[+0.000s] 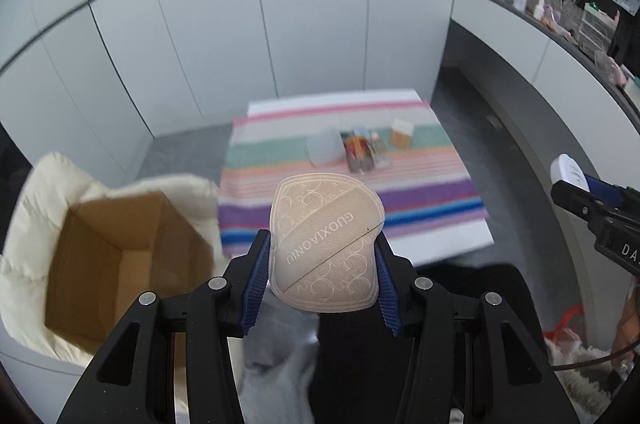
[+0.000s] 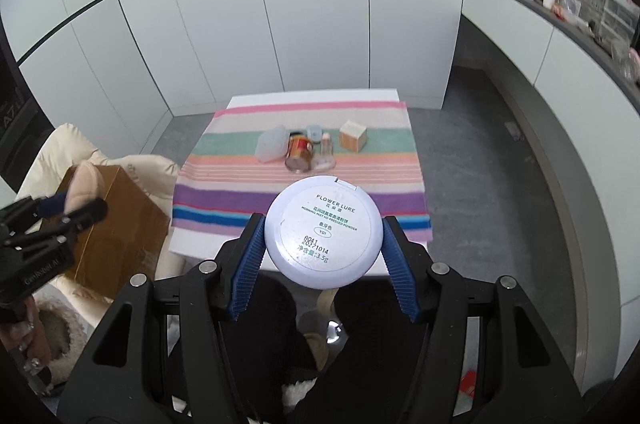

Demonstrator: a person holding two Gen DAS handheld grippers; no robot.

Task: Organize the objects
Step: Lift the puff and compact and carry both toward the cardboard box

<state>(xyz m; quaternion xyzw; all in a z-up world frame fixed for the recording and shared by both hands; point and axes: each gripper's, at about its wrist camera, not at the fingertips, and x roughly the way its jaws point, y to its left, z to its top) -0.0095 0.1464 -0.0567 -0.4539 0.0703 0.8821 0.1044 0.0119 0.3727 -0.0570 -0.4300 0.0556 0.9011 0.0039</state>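
Left gripper (image 1: 323, 256) is clamped on a beige teardrop-shaped powder puff (image 1: 325, 244) with an embossed strap across it; the blue ribbed pads (image 1: 256, 276) press both edges. Puff is in the air, over the near edge of the table, with an open brown cardboard box (image 1: 116, 256) to its left, sitting in a cream quilted cloth (image 1: 36, 184).

Right gripper (image 2: 323, 248) is clamped on a round white pressed-powder compact (image 2: 322, 230), label side facing the camera, blue pads against its rim. Also in the air, just short of the table.

Low white table (image 2: 312, 96) carries a striped multicolour towel (image 2: 304, 184). On the towel's far half, in a loose cluster: a translucent lidded case (image 2: 272, 143), an orange-labelled jar on its side (image 2: 299, 152), a small clear bottle (image 2: 325, 154) and a tan cube-shaped box (image 2: 353, 140). A greyish item behind the jar is too blurred to identify.

The grippers sit side by side, well apart.
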